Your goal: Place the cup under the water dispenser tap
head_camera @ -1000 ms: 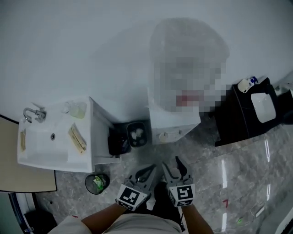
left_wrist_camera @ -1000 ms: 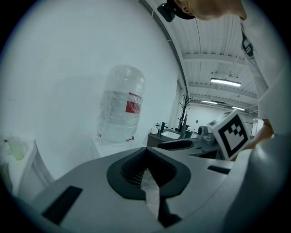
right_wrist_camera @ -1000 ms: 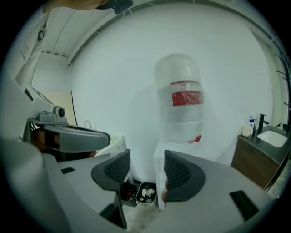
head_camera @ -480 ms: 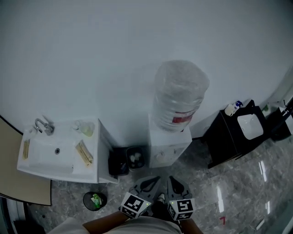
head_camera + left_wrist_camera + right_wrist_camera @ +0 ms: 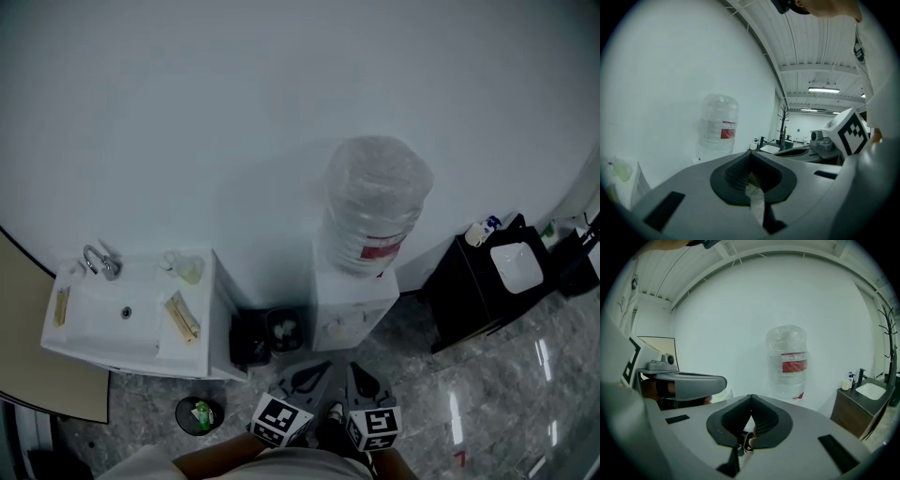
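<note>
Room: bare white wall [image 5: 234, 103], grey veined floor [image 5: 487, 403]. No table in play.

Jaws:
- The left gripper [image 5: 307, 377] has its jaws closed tip to tip with nothing between them. Only floor shows through the slot behind the tips.
- The right gripper [image 5: 362, 381] is likewise closed and empty. A shoe [image 5: 747, 442] shows through its slot.
- Both sit side by side at the bottom centre of the head view, close to the body and pointing roughly level toward the wall.

Outward from the jaws:
- 12 o'clock, well apart: the water dispenser [image 5: 352, 314], with a clear bottle [image 5: 377, 202] bearing a red label upright on top. Its tap should be on the front face but is too small to make out.
- 11 o'clock: two black bins [image 5: 265, 335], just beside the dispenser.
- 10 o'clock: a sink [image 5: 84, 330] against the wall. A pale translucent vessel [image 5: 187, 269] stands on its rear right corner. It may be the cup; I cannot confirm.
- 2 o'clock: a dark cabinet [image 5: 473, 291].

Cup: not in either gripper and not under the tap. No view shows one with certainty.

Judgement: the task is at its very start, the locating stage, with nothing grasped. The next move calls for finding the cup and approaching it. One pair of jaws then has to open and close on the cup's wall while it stays upright. Only after that can it be carried to the dispenser's front.
</note>
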Tool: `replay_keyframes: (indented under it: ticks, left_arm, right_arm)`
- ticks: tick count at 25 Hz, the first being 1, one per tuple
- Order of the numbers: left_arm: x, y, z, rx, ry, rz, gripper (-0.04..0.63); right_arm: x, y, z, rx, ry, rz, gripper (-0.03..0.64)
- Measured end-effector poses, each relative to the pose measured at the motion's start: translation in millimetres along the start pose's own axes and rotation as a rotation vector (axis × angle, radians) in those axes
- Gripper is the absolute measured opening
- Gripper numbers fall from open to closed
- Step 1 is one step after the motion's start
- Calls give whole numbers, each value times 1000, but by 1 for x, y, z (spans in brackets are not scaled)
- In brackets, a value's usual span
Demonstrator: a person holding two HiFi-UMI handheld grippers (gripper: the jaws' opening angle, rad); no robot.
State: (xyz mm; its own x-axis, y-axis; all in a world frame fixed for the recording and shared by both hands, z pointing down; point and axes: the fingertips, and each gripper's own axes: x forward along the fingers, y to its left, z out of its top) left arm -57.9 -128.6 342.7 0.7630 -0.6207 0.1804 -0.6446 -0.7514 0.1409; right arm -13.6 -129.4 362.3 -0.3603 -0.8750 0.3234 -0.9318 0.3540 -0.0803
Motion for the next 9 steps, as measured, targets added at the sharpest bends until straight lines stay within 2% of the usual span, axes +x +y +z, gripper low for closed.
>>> replay_keyframes:
  ticks: [9]
  left_arm:
    - [9, 4, 8, 11, -12, -22, 5]
  right_arm:
    - [9, -3, 5, -11, -3, -8, 17]
